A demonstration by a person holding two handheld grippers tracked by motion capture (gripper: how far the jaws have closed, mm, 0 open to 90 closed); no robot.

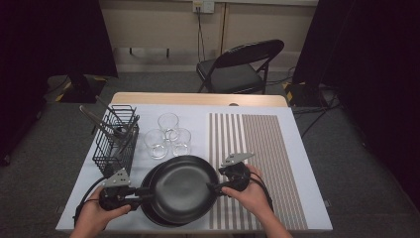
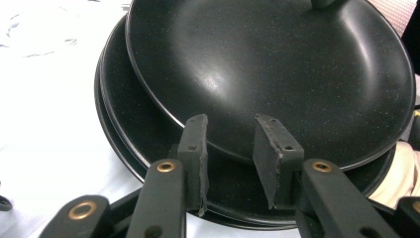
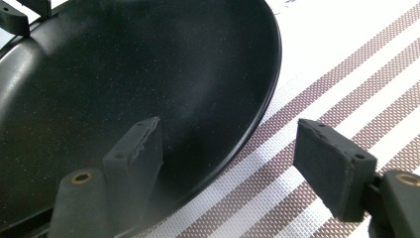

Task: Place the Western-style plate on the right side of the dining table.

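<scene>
A stack of black plates (image 1: 148, 210) sits at the front middle of the table. The top plate (image 1: 181, 186) lies shifted to the right of the others and overlaps the striped mat (image 1: 257, 148). My left gripper (image 1: 143, 193) is at the stack's left rim. In the left gripper view it (image 2: 230, 144) is open by a narrow gap, with the top plate's (image 2: 267, 64) rim just ahead of the pads and the lower plates (image 2: 133, 129) underneath. My right gripper (image 1: 210, 187) is at the right rim. It (image 3: 233, 148) stands wide open, one jaw over the plate (image 3: 124, 64) and one over the mat (image 3: 346, 74).
Three clear glasses (image 1: 168, 134) stand behind the plates. A black wire rack (image 1: 115, 141) with metal utensils is at the left. A folding chair (image 1: 242, 64) stands beyond the table's far edge. The mat's right part is bare.
</scene>
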